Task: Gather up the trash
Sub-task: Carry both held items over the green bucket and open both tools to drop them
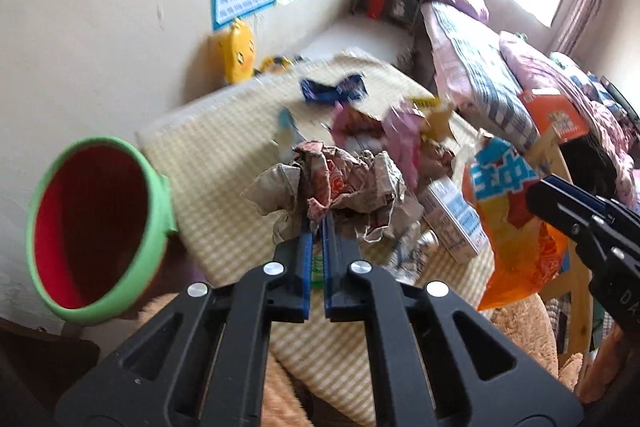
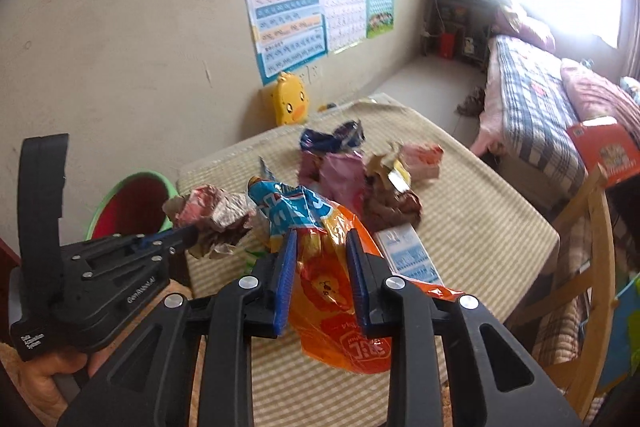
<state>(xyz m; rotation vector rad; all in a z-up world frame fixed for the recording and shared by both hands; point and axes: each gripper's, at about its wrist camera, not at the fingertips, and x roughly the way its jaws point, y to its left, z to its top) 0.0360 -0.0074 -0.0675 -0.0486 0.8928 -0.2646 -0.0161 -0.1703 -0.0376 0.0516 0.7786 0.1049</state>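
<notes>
item: left gripper (image 1: 318,223), jaws clenched on a crumpled paper wad (image 1: 332,187), held in the air above the near left corner of the checked mat (image 1: 224,147).
item: right gripper (image 2: 322,255), jaws pressing an orange and blue snack bag (image 2: 320,227), lifted clear of the mat; most of the bag hangs loose below the pads.
item: bin (image 1: 96,227), green rim, red inside, just off the mat's left edge, mouth tilted toward the left gripper.
item: remaining trash on the mat: blue wrapper (image 1: 332,89) toward the far edge, pink wrappers (image 1: 400,135) and brown paper mid-mat, a white and blue carton (image 1: 452,215) near the right edge.
risk: the wad is pinched by one fold only, and could tear or slip free if swung fast. the slick bag could slide through the pads. both loads reaching the bin together could knock the grippers or catch the rim.
writing: large white characters on the bag's blue panel, not legible; carton print blurred; wall charts too small to read.
</notes>
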